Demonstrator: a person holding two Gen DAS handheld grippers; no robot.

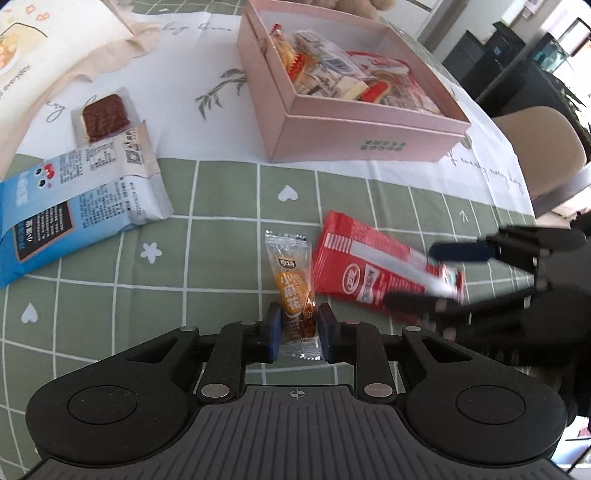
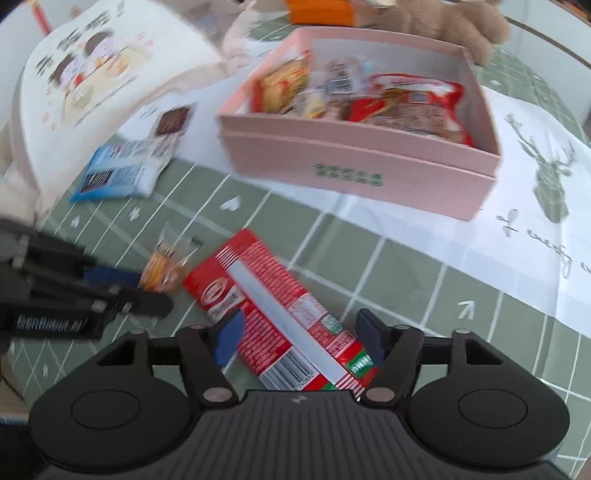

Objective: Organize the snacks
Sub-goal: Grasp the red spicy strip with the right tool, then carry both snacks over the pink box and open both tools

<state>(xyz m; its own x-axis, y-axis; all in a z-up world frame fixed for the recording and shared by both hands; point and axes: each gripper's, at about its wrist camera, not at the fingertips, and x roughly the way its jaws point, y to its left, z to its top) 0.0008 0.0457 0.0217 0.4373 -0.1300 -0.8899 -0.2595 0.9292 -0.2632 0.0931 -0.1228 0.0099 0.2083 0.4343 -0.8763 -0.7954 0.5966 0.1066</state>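
Observation:
My left gripper [image 1: 295, 332] is shut on a small orange snack packet [image 1: 293, 291], which lies on the green checked tablecloth. The packet also shows in the right wrist view [image 2: 162, 267], with the left gripper [image 2: 147, 291] around it. My right gripper [image 2: 299, 341] is open, its jaws on either side of a red snack packet [image 2: 280, 314] lying flat on the cloth. In the left wrist view the right gripper [image 1: 436, 273] straddles the end of the red packet [image 1: 369, 266]. A pink box [image 1: 354, 122] holds several snacks behind them.
A blue-and-white snack packet [image 1: 74, 218] and a clear-wrapped brown bar [image 1: 105, 118] lie at the left. A cream tote bag [image 2: 92, 74] sits at the far left. A plush toy [image 2: 454, 22] stands behind the pink box [image 2: 362, 162]. A chair [image 1: 546, 147] is at the right.

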